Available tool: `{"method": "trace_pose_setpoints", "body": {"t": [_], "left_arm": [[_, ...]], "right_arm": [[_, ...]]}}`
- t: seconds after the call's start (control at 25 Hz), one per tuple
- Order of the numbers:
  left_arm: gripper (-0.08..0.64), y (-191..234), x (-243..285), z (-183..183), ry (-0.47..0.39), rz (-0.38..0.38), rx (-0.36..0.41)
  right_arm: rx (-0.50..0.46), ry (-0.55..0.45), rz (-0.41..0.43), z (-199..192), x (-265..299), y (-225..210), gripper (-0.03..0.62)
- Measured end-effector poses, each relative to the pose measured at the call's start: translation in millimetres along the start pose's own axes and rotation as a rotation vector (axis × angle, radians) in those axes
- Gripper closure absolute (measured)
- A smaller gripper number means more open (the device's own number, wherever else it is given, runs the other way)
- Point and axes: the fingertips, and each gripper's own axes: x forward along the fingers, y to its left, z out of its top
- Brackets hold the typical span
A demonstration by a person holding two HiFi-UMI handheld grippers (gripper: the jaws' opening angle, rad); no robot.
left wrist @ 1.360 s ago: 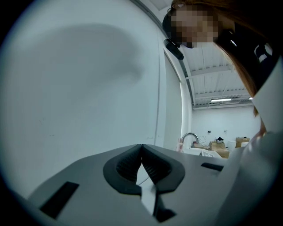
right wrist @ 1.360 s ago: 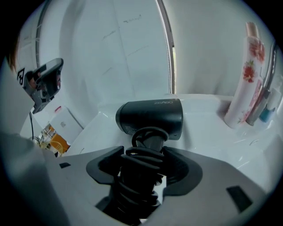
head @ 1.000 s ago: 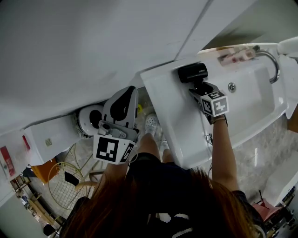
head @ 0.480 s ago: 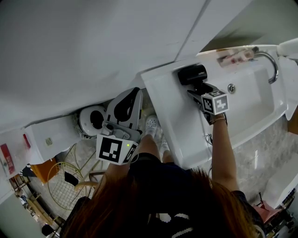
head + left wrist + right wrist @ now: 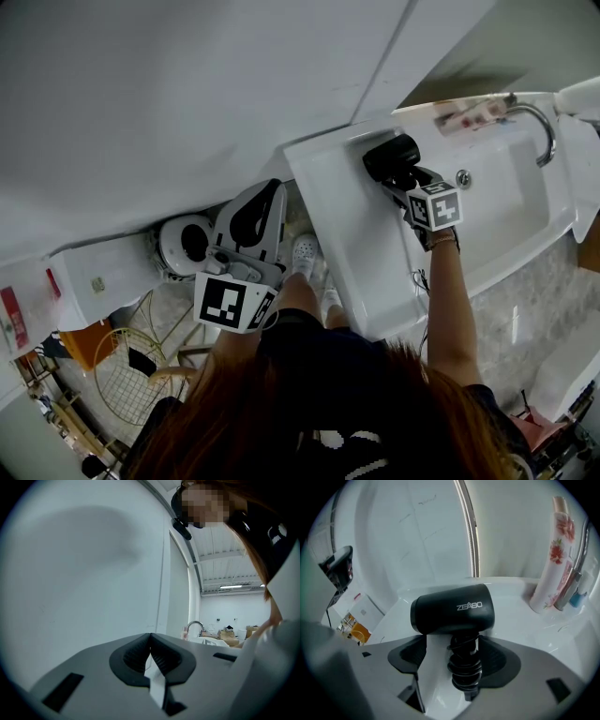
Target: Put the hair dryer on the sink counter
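Note:
The black hair dryer (image 5: pixel 392 155) lies on the white sink counter (image 5: pixel 337 216), left of the basin. In the right gripper view its barrel (image 5: pixel 452 609) lies crosswise ahead, and its handle (image 5: pixel 465 665), wound with cord, points back between the jaws. My right gripper (image 5: pixel 403 180) (image 5: pixel 454 649) is open: the pads stand wide, with bare counter showing left of the handle. My left gripper (image 5: pixel 251 214) (image 5: pixel 151 641) is shut on nothing and is held off the counter's left end, pointing at the white wall.
A chrome faucet (image 5: pixel 547 131) (image 5: pixel 581 550) and a pink floral bottle (image 5: pixel 469 114) (image 5: pixel 553 559) stand at the back of the basin (image 5: pixel 511 202). A white wall runs behind the counter. A round white fixture (image 5: pixel 183 239) sits on the floor at the left.
The right jaws have spread apart from the hair dryer's handle. The dryer has turned a little on the counter and shows a rounder end. The left gripper has drifted slightly.

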Motion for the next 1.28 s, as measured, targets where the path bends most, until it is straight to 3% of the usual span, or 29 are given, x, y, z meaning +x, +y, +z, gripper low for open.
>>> {"method": "trace_pose_setpoints", "body": {"t": [0.92,1.2,1.28], "left_arm": [[0.541,2,-15,6,-0.014,0.018,0.002],[0.541,-5,-17,10,-0.014,0.005,0.022],[0.541,-7,-18,13,-0.019,0.003,0.027]], "right_arm": [[0.005,-0.018,-0.011,-11,-8,0,0.225],[0.015,-0.087,-0.056,3,-38,-2,0.233],[0.001,-0.175,-0.109,20,-60,-2,0.3]]}}
